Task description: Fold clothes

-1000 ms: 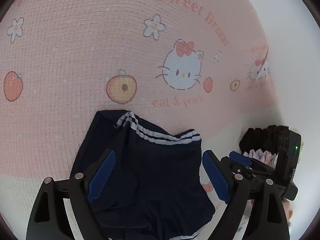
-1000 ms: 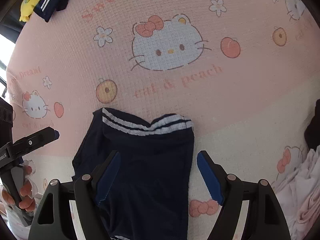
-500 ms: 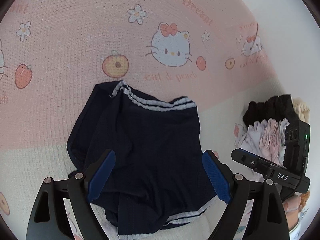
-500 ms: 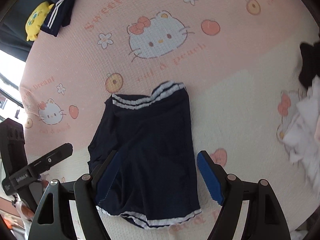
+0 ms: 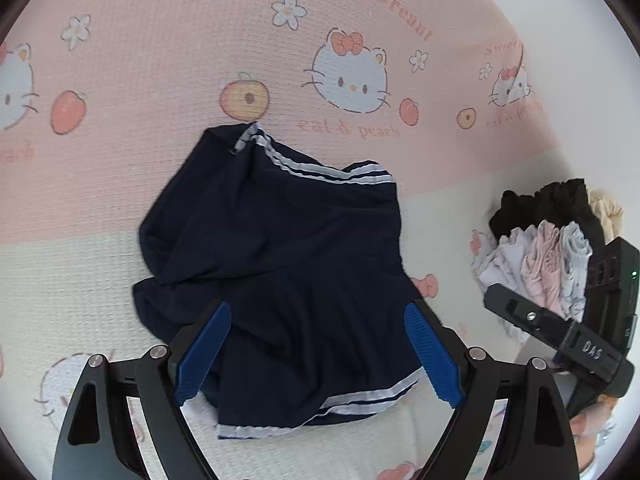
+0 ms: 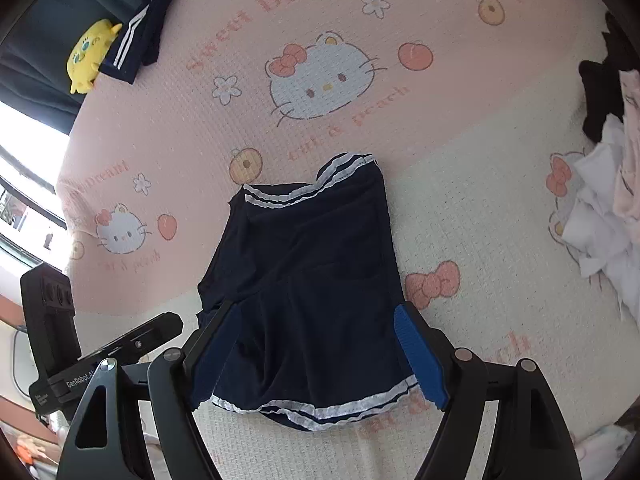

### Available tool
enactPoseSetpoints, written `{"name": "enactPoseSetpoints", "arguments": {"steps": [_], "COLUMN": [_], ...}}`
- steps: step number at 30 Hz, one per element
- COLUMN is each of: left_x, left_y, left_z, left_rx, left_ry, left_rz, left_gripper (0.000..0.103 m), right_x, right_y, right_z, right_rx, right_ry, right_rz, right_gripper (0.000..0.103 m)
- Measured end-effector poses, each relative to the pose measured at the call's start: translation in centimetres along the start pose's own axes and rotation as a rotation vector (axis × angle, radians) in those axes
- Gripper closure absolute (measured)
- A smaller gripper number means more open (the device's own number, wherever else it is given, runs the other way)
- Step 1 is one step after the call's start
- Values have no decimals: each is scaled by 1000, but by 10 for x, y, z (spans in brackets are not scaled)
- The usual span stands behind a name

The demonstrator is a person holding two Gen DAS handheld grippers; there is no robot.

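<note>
The navy shorts (image 5: pixel 280 272) are lying on the bed, half on the pink band and half on the cream band of the cartoon-cat blanket (image 5: pixel 160 60). Compared with a second ago we're seeing a lot more of them: both cameras have pulled back, so the whole garment now fits in view, including the near white-striped hem that was cut off before. The shorts themselves are sitting in the same spot by the orange peach print.

Their long axis is running away from us, one striped edge at the far end, the other striped hem nearest the grippers. The left side is bunched and folded over on itself, not flat.

We're holding the left gripper (image 5: pixel 316 356) wide apart above the near hem, nothing between the blue pads. Same for the right gripper (image 6: pixel 316 356): jaws wide, gripping nothing, hovering over the hem.

Off to the right there's a loose pile of clothes (image 5: pixel 548 252), black, pink and white pieces. At the far left corner another folded navy garment (image 6: pixel 144 28) is lying beside a yellow plush toy (image 6: pixel 90 54). No containers anywhere.
</note>
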State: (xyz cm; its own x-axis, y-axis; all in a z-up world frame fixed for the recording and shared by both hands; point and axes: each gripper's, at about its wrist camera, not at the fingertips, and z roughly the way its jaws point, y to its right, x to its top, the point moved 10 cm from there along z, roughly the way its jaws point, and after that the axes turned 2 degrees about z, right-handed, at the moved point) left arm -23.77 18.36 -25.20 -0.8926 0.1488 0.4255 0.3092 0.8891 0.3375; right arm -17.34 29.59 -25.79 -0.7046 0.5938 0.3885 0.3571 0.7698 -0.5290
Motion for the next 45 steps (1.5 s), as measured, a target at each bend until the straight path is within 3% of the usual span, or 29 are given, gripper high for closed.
{"name": "enactPoseSetpoints", "arguments": {"steps": [8,16,23,28,34,45], "left_x": [-23,-52,-74,-85,-97,-122], "left_y": [-14,-35,-51,-63,-75,-63], "left_z": [-19,-24,-25,-29,-26,-2], "left_rx": [67,112,97,149,134,189], "left_ry": [62,57,28,14,-2,-56], "left_rz": [-8,-53,-123,-111,-139,15], "left_gripper": [14,14,14,14,14,14], "right_x": [-23,-47,-58,-67,-75,-88], "right_y": [21,53,76,84,85,80], "right_z": [-4,-7,-4,8,20,42], "right_rx": [41,89,110,145,188,235], "right_ry": [-1,-9,-24,-51,-72,-127], "right_rz": [113,259,340,402,446,513], "right_gripper": [24,24,24,24,24,24]}}
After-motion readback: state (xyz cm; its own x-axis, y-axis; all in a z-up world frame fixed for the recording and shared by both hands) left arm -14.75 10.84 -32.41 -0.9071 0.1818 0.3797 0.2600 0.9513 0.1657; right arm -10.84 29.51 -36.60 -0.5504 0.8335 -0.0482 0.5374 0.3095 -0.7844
